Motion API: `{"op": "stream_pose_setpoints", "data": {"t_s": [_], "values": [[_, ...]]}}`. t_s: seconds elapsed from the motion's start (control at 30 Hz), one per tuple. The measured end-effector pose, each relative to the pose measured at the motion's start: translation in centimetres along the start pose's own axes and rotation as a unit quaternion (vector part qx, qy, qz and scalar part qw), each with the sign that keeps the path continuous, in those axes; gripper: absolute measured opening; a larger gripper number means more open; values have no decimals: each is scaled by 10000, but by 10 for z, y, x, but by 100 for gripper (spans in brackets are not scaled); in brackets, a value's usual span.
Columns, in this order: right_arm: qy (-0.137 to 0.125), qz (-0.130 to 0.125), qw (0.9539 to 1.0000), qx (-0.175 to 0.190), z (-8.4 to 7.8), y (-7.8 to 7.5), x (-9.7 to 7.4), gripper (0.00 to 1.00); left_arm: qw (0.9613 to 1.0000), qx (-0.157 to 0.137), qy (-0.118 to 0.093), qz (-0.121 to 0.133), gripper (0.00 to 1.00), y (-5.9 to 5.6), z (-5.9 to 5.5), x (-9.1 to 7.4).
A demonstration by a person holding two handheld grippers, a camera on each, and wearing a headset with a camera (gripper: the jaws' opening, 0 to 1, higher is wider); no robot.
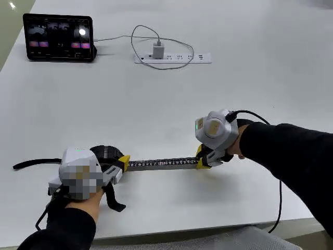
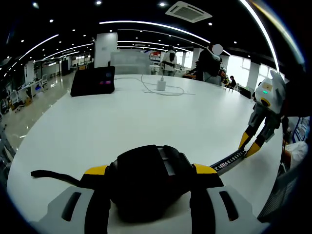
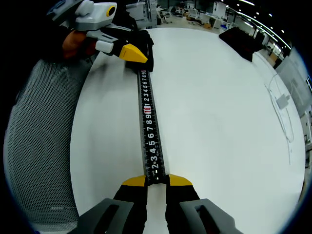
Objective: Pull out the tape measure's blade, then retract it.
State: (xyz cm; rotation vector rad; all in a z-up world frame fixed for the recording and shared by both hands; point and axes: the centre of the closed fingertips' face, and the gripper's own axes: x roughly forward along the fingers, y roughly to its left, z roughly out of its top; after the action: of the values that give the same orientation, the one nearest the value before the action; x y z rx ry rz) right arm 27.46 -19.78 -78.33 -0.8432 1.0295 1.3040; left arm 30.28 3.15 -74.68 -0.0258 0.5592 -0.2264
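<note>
The black round tape measure case (image 1: 106, 155) sits low on the left of the head view, on the white table (image 1: 218, 94), with your left gripper (image 1: 120, 167) clamped around it, its yellow-tipped jaws pressed against both sides of the case. From it the dark numbered blade (image 1: 161, 163) runs flat along the table to the right. There your right gripper (image 1: 201, 159) has its jaws nipped tight on the blade's end. A black strap (image 1: 34, 163) trails left of the case. In the upper left stands a black tablet (image 1: 59, 37), and beside it lies a white power strip (image 1: 174, 58).
</note>
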Motion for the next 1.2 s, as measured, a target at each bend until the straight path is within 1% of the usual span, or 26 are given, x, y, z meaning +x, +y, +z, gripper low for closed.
{"op": "stream_pose_setpoints", "data": {"t_s": [0.17,0.27,0.53,0.83,1.03,1.2], "values": [[14,16,10000,-15,2,0,1,10,10000,7,-6,0,61,0,0,0],[-2,-15,10000,56,2,1,1,10,10000,5,-7,1,61,0,0,0],[38,-57,10000,39,5,1,2,10,10000,12,2,5,61,-1,-1,1],[54,-50,9999,86,7,2,2,10,10000,21,5,5,61,-1,-1,1],[-2,-35,9999,162,10,3,2,10,10000,33,3,1,61,-1,-1,2],[22,-21,9999,112,12,2,4,10,10000,25,5,0,61,0,-1,2]]}}
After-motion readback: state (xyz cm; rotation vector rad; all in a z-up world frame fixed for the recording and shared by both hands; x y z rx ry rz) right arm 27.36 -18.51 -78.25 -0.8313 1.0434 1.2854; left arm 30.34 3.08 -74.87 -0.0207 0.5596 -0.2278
